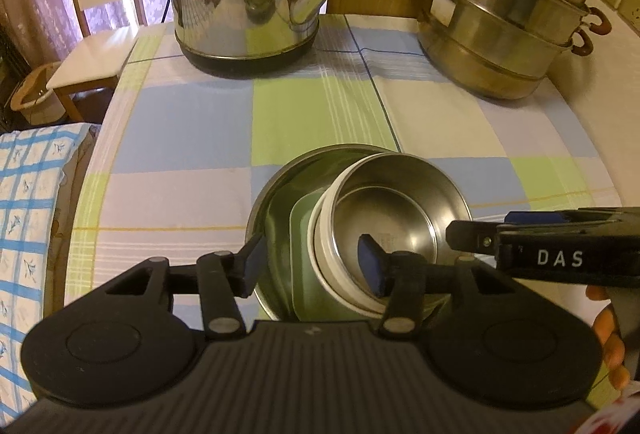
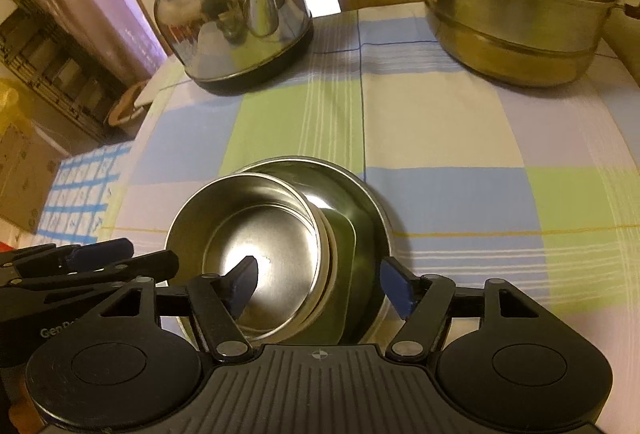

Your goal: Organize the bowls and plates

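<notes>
Nearest, the left hand-held gripper [image 1: 312, 266] and right hand-held gripper [image 2: 320, 286] both stand open, gripping nothing, over the nested dishes. A small steel bowl [image 1: 396, 210] lies tilted inside a wider steel bowl [image 1: 280, 194] on the checked tabletop [image 1: 192, 122], half hiding a green piece [image 1: 304, 254] whose shape is unclear. Farther back stand a kettle [image 1: 244, 2] and a steamer pot [image 1: 508, 22], cut off in the right wrist view.

A shiny steel kettle [image 1: 244, 10] and a stacked steel steamer pot [image 1: 508, 14] stood well apart on the checked-cloth counter [image 1: 192, 138].
</notes>
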Demonstrator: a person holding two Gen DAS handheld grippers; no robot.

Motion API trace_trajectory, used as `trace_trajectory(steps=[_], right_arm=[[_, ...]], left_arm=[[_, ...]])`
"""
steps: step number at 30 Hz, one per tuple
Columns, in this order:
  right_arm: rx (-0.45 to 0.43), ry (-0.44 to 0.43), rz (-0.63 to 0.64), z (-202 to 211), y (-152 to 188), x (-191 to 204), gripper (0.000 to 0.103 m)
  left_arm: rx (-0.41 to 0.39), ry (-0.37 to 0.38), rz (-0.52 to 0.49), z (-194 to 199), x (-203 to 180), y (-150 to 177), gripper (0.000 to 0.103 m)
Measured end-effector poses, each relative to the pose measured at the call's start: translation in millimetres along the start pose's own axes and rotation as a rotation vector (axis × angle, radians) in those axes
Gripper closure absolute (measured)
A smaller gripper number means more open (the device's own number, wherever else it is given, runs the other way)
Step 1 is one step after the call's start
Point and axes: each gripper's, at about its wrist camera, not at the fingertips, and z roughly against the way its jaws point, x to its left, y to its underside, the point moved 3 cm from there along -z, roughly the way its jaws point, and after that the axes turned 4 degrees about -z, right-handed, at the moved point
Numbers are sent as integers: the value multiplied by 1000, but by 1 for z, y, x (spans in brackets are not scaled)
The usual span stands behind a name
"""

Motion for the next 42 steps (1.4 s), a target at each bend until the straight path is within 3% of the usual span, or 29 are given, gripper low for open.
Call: trace_trajectory(steps=[17,31,42], right_arm=[[-66,-5,3,25,17,8,32],[-137,-46,17,60,35,2,32],[-158,-57,62,99,71,-14,32]], left_arm=[[-49,7,-10,32,-2,13,42],[-75,-2,27,64,-13,36,40],[-86,-25,39,102,-44,73,38]])
